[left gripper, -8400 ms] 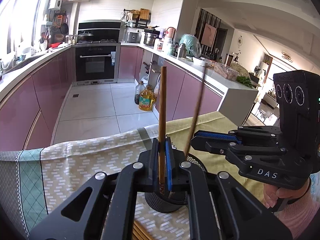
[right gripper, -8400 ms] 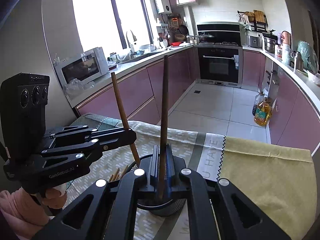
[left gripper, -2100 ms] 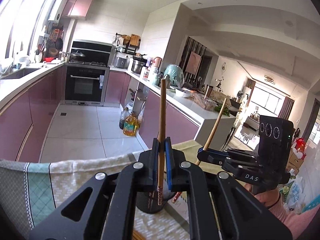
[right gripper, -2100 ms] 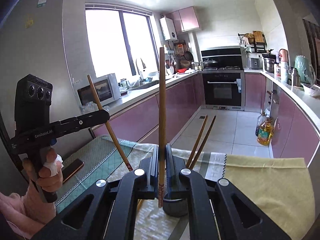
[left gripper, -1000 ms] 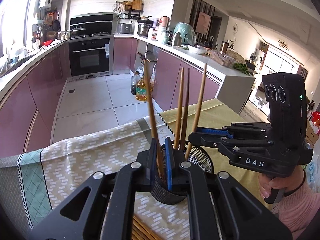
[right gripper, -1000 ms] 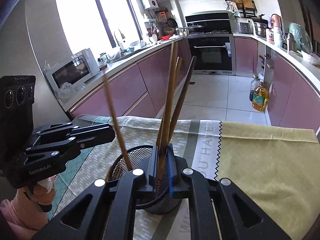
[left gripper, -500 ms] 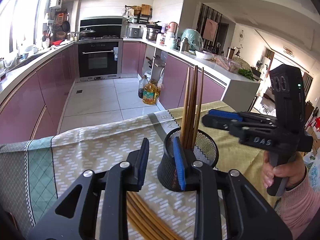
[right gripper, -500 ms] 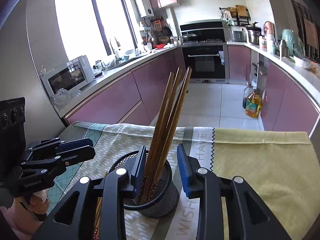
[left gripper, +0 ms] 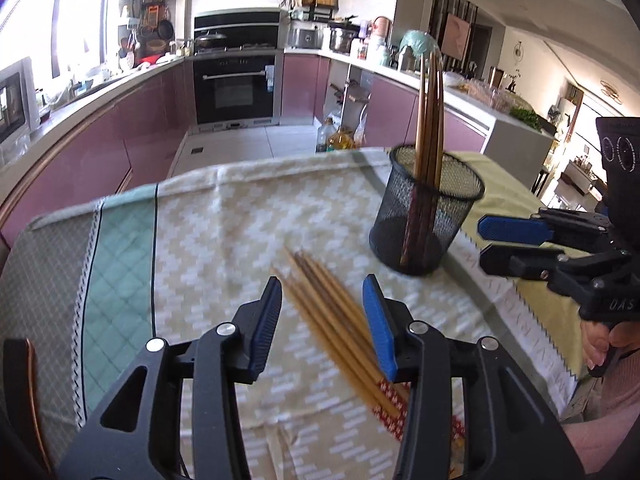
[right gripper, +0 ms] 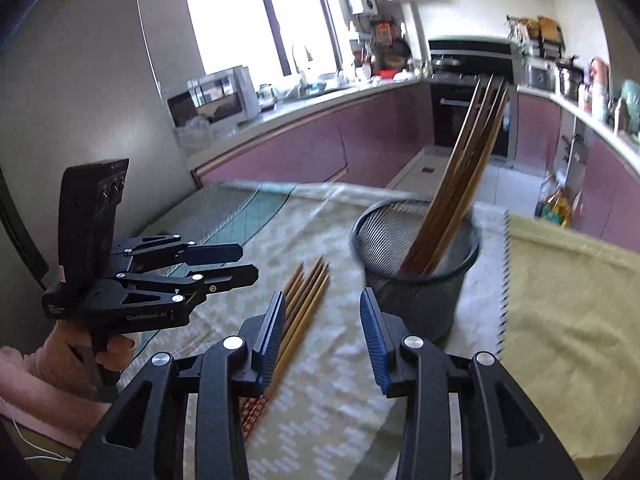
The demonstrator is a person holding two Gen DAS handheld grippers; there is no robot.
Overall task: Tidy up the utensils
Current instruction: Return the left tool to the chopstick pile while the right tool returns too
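I see the patterned cloth [left gripper: 224,240] lying bare left of the black mesh cup [left gripper: 426,216], which holds several upright brown chopsticks [left gripper: 430,120] near the cloth's far edge. In front of the cup lies a loose bundle of chopsticks [left gripper: 336,320], tan with red patterned ends. My left gripper [left gripper: 324,316] and right gripper [right gripper: 322,336] have just been opening, jaws apart and nothing between the pads.

I see several brown chopsticks [left gripper: 428,128] standing bunched in the black mesh cup [left gripper: 426,220], leaning on its rim. Beside the cup, more chopsticks [left gripper: 336,320] lie flat in a loose row, patterned red ends nearest me.
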